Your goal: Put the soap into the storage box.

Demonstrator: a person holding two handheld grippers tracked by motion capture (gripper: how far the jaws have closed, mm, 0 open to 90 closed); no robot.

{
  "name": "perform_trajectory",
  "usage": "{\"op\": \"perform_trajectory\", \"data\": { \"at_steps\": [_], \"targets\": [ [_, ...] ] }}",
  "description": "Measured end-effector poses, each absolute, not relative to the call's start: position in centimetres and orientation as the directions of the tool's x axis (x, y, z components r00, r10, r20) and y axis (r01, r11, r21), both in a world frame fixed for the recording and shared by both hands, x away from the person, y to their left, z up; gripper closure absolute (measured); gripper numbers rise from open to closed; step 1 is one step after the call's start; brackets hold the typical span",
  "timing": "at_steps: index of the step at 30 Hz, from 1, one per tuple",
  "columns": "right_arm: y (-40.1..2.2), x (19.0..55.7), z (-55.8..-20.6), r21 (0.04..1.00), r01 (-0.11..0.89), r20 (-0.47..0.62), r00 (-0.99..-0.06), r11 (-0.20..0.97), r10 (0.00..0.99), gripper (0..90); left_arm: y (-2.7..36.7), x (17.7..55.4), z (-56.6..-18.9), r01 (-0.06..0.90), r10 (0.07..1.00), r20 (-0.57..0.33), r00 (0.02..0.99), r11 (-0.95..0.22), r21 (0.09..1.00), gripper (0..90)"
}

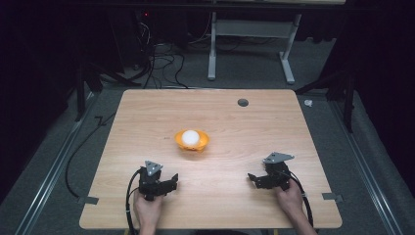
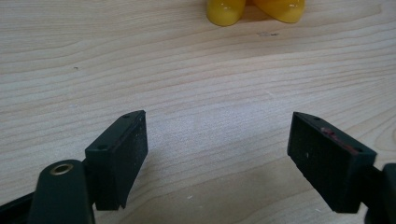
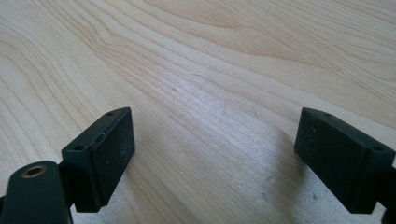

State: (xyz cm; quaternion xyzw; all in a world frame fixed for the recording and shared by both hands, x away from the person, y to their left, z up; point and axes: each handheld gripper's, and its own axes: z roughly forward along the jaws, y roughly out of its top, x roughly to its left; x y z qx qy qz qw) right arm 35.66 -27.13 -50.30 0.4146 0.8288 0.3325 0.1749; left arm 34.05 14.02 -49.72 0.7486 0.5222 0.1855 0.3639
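With both tools, left [image 1: 164,183] and right [image 1: 257,179], released, we judge the white ball [image 1: 190,137] light and slippery, best pinched across its middle above the yellow bowl [image 1: 203,143].

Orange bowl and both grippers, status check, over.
Left gripper and right gripper open, holding nothing, low over the table. Orange bowl mid-table, white ball in it, untouched. Nothing lies between the grippers and the bowl.
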Motion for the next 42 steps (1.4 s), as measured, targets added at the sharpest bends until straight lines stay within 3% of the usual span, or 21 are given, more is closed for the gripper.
{"op": "perform_trajectory", "data": {
  "at_steps": [29,42],
  "targets": [
    [-27.12,35.65,-50.32,0.697,0.571,-0.012,-0.595,0.433,0.804,12.9,13.46,34.59,-50.73,0.643,0.935,-0.018,0.353,-0.229,0.731,18.0],
    [-27.10,35.64,-50.32,0.698,0.573,-0.009,-0.593,0.430,0.805,12.9,13.47,34.58,-50.74,0.644,0.935,-0.021,0.354,-0.228,0.730,17.1]
  ]
}}
